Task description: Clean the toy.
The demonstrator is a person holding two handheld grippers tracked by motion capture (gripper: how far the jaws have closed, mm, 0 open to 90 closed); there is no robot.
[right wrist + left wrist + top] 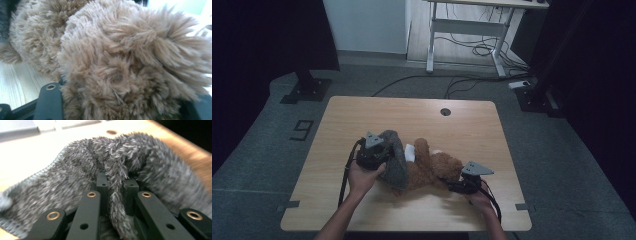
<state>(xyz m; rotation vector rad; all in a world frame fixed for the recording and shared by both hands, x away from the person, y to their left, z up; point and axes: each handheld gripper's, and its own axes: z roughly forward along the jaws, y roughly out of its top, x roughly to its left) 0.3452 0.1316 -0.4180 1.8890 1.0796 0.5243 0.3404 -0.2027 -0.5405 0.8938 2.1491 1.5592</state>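
right gripper (120,110) tips — buried in plush bear (120,62)

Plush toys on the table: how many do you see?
1: a brown teddy bear lies at the table's middle, right gripper on its head, grey fuzzy garment over its left end. Others may hide beneath.

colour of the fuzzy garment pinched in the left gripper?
Mottled grey; the fuzzy garment shows best in the left gripper view.

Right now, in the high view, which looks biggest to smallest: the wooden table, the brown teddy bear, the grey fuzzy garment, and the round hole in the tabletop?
1. wooden table, by far the largest.
2. brown teddy bear.
3. grey fuzzy garment, close to the bear; it is bunched up and overlaps the bear, so this order is unsure.
4. round hole, smallest.
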